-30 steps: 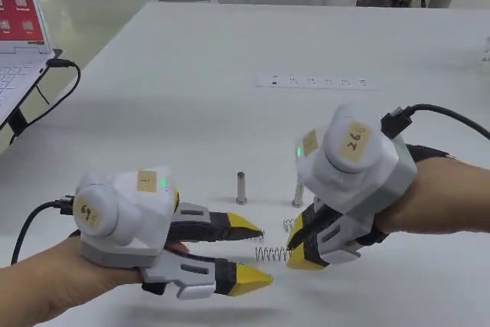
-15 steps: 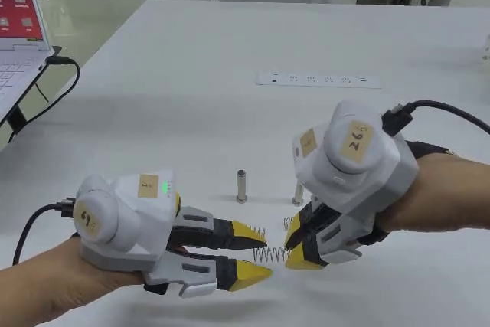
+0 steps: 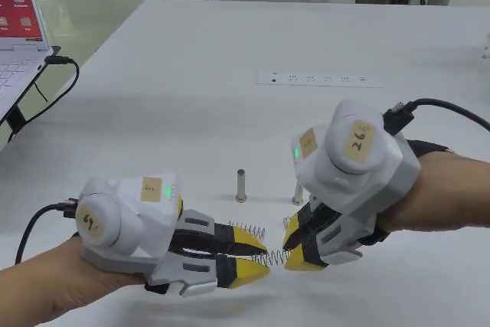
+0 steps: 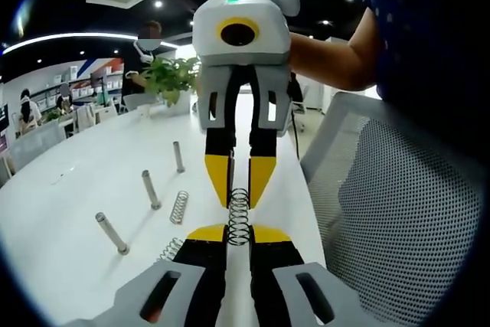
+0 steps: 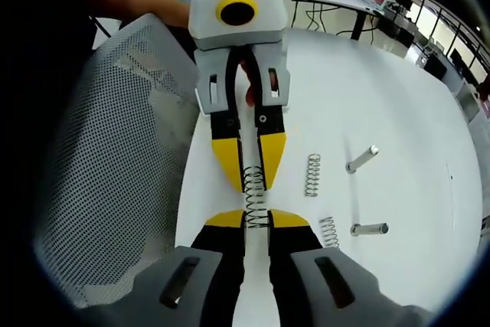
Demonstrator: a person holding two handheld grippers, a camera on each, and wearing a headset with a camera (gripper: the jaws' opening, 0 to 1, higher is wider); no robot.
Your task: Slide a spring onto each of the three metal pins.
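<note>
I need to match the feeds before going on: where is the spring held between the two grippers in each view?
Head view: low centre, the spring spans from left gripper to right gripper.
Left gripper view: centre, rising from the bottom jaws.
Right gripper view: centre, the same way.
Shared landmark: the metal pins standing beside it.

Bright even light, soft shadows, fisheye-warped edges

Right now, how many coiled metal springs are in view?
3. One coiled metal spring is pinched between the left gripper and right gripper; a second spring lies beside the middle steel pin; a third spring lies nearer the left gripper.
</note>
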